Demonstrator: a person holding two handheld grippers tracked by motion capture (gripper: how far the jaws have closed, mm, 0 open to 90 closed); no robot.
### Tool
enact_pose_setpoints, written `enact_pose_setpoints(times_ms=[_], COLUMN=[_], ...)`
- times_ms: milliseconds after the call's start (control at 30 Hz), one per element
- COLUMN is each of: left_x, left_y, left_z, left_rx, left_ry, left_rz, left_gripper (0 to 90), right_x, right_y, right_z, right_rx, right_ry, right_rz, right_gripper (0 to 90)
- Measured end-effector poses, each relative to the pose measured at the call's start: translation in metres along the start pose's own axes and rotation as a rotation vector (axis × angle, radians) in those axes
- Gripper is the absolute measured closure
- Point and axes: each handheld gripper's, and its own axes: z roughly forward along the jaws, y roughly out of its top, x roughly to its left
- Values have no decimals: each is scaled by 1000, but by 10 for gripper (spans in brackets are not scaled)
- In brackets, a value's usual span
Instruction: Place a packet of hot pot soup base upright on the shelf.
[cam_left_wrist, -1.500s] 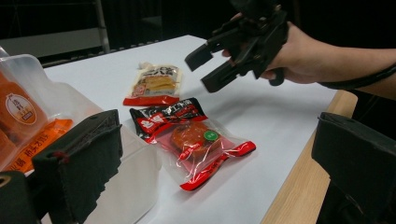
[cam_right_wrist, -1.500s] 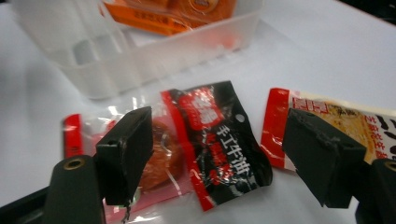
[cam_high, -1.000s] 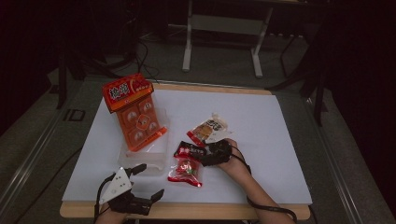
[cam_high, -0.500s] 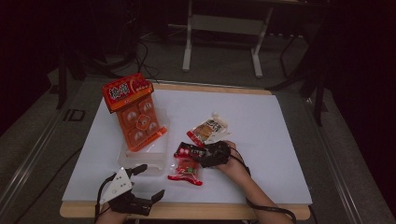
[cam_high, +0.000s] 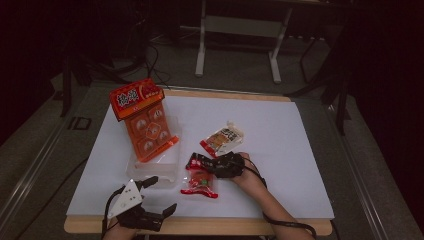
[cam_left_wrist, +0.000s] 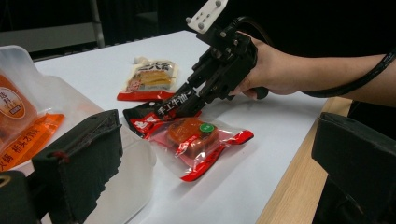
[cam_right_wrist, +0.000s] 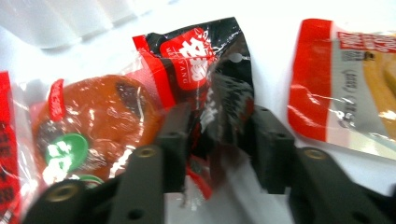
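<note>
Jaws of the right gripper (cam_right_wrist: 212, 140) clench the black snack packet (cam_right_wrist: 210, 60); left gripper (cam_high: 150, 197) gapes empty.

The black-and-red packet (cam_left_wrist: 161, 108) reads 手工牛 in white; other print is too blurred.

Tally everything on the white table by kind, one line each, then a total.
Snack packets: 3 – black-and-red packet in the right tool, clear packet with red ends, beige packet with red edge
Orange snack boxes: 1
Clear plastic bins: 1
Hand-held tools: 2 – right tool, left tool
Total: 7
</note>
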Motion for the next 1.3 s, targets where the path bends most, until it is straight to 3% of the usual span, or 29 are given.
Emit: enact_pose_setpoints(times_ms=[167, 333, 467, 733, 1300], left_x=[0, 1, 2, 3, 0], left_y=[0, 0, 0, 1, 9], left_z=[0, 0, 0, -2, -2], left_rx=[1, 2, -2, -7, -3], left_ry=[-1, -3, 0, 22, 20], left_rz=[-1, -8, -7, -9, 3], left_gripper=[23, 23, 24, 24, 25], right_x=[6, 10, 10, 15, 26], right_y=[4, 7, 11, 17, 19], right_z=[2, 0, -8, -26, -86], right_rx=[21, 26, 1, -49, -193], right_ry=[16, 6, 18, 14, 16], right_rz=[3, 19, 30, -2, -25], right_gripper=[803, 879, 888, 891, 898])
